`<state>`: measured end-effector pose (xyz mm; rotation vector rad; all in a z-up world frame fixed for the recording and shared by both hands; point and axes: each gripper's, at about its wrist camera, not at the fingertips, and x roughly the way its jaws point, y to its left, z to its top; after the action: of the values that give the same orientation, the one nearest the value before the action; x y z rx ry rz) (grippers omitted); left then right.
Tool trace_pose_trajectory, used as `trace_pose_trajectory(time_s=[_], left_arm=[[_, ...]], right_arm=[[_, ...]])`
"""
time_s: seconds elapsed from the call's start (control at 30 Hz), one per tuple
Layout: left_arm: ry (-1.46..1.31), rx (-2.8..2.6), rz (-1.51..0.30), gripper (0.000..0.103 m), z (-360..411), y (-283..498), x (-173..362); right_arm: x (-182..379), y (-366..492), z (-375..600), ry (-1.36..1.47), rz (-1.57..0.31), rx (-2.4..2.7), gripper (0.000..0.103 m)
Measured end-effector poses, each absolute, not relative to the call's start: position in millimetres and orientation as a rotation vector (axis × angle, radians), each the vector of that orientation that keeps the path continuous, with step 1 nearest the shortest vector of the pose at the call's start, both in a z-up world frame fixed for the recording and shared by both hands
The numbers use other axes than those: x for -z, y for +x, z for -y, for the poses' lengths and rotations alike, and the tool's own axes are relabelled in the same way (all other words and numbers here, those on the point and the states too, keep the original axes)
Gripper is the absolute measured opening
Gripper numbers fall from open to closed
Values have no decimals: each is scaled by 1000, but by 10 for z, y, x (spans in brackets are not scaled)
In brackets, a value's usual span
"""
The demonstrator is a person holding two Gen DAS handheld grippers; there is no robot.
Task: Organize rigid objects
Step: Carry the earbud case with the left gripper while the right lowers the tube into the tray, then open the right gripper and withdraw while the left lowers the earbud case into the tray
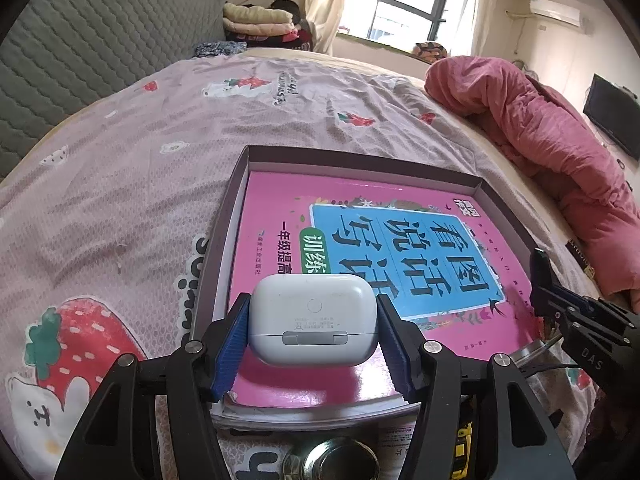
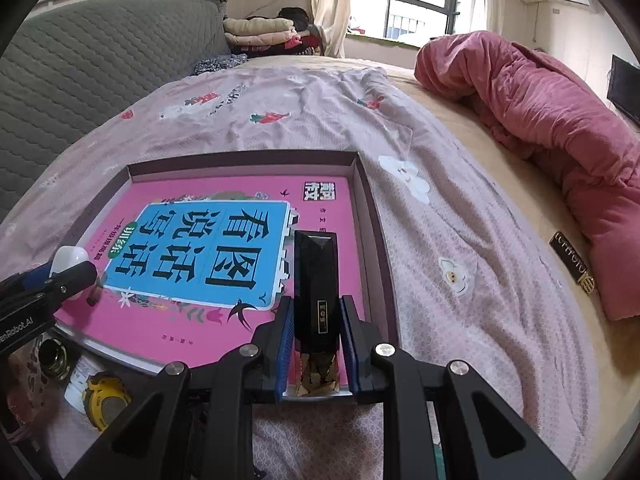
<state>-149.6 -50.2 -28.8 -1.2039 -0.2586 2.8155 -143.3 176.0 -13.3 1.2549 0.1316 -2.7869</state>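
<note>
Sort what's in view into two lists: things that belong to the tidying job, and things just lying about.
Job:
white earbud case, in left gripper
black slim box, in right gripper
pink book
shallow box

Lying about:
red quilt
folded clothes

light: bright daylight, window [image 1: 404, 4] blown out | edges: fisheye-bent, dark corners

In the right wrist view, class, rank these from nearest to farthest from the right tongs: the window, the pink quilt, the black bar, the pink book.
1. black bar, clamped in the right tongs.
2. pink book, just beyond, lying in the shallow box.
3. pink quilt, bunched at the right, across the bed.
4. window, on the far wall.
</note>
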Motion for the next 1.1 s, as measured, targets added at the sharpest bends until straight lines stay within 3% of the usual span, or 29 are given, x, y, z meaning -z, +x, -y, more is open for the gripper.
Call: trace_pose_trajectory(time_s=[0.73,1.1], left_arm=[[-1231,-2842,109,62,379,-1506,340],[-1253,-2854,-1,62,322,-1485,370]], right_arm=[[214,-1500,-1767,1347,-156,2761,23],[73,-1340,-1897,1279,-39,2804,27]])
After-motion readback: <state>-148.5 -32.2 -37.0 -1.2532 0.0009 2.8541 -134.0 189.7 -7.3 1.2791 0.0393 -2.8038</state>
